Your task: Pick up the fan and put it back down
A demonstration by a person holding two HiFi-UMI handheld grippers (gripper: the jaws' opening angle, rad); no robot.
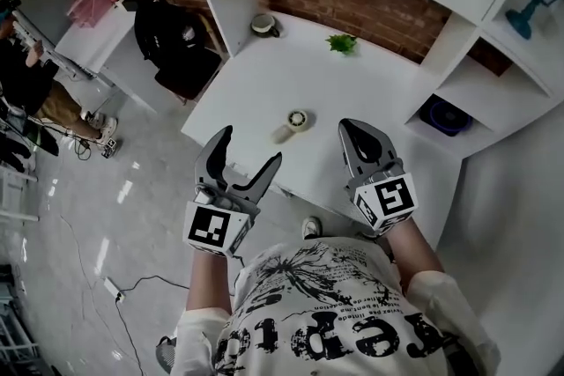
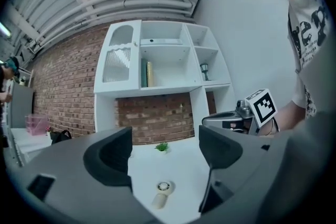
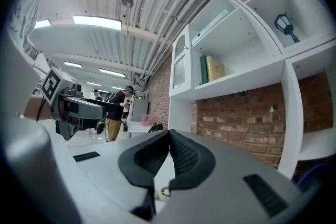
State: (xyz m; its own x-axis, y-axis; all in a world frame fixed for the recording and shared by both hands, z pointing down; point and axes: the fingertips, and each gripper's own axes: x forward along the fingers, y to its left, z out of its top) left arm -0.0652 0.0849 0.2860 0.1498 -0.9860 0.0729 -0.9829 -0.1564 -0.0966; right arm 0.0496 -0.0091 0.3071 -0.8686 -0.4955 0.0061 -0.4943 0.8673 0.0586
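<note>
Fan [image 1: 292, 124] lies toward the desk's [image 1: 256, 70] front edge, beyond the spread left claw [image 1: 249, 145] and pressed-together right claw [image 1: 355, 135]; a skewed pinch could likely knock it off.

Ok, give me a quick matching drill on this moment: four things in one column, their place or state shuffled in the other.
1. fan
2. left gripper
3. right gripper
4. plant

A. shut, holding nothing
B. at the far edge of the table
C. open, holding nothing
D. lying on the table, untouched, ahead of both grippers

Pairs: 1-D, 2-C, 3-A, 4-B
</note>
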